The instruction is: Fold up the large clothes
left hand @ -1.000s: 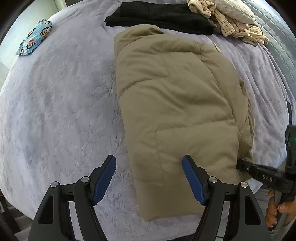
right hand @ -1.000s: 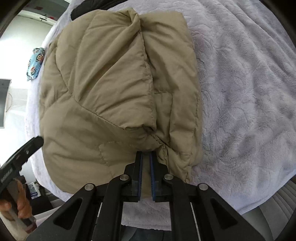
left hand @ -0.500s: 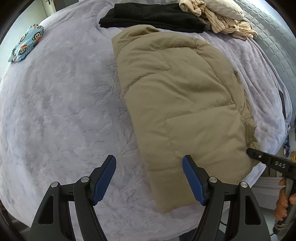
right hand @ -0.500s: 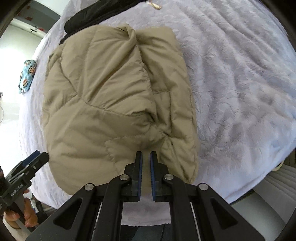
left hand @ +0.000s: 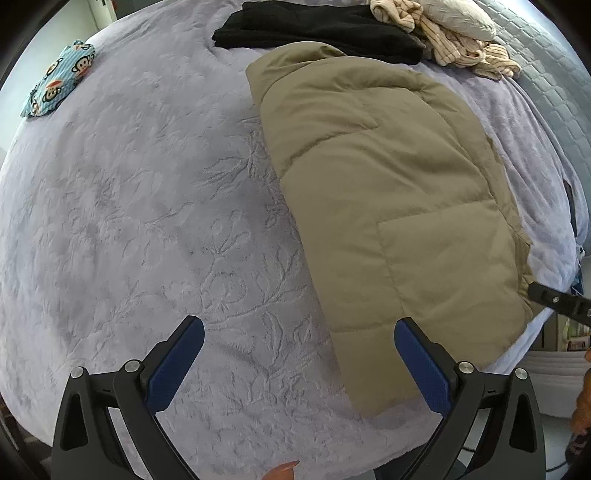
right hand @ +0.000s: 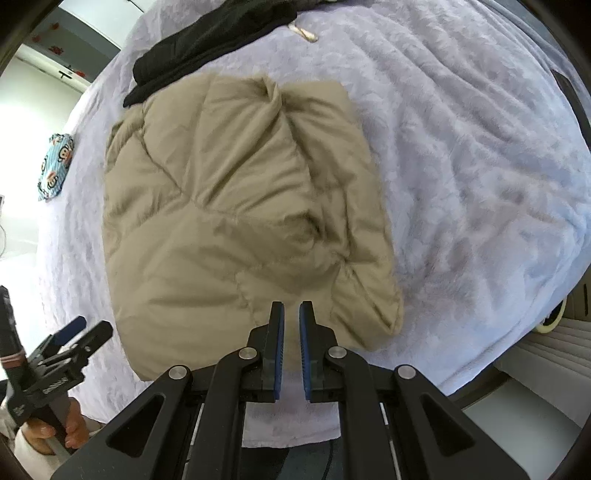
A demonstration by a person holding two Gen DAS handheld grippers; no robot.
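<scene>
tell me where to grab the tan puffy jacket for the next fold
Probably the near hem corners of the tan quilted puffy jacket, coming from the bed's near edge. It lies lengthwise away from you, folded narrow, and that hem's free edge sits closest, so it could lift up and over towards the collar.

The bed (left hand: 110,229) is looked down on steeply from both wrist views, from above its near edge. In the left view the left hand-held gripper (left hand: 299,354) fills the lower frame, and the jacket (left hand: 388,206) is seen right of centre. In the right view the right hand-held gripper (right hand: 291,347) rises from the bottom, and the jacket (right hand: 229,221) lies centre-left, close below. The jacket, the black garment (left hand: 317,29) (right hand: 207,44) and the blue cloth (left hand: 55,81) (right hand: 55,166) are shared by both views. Each gripper is caught at the edge of the other view.
</scene>
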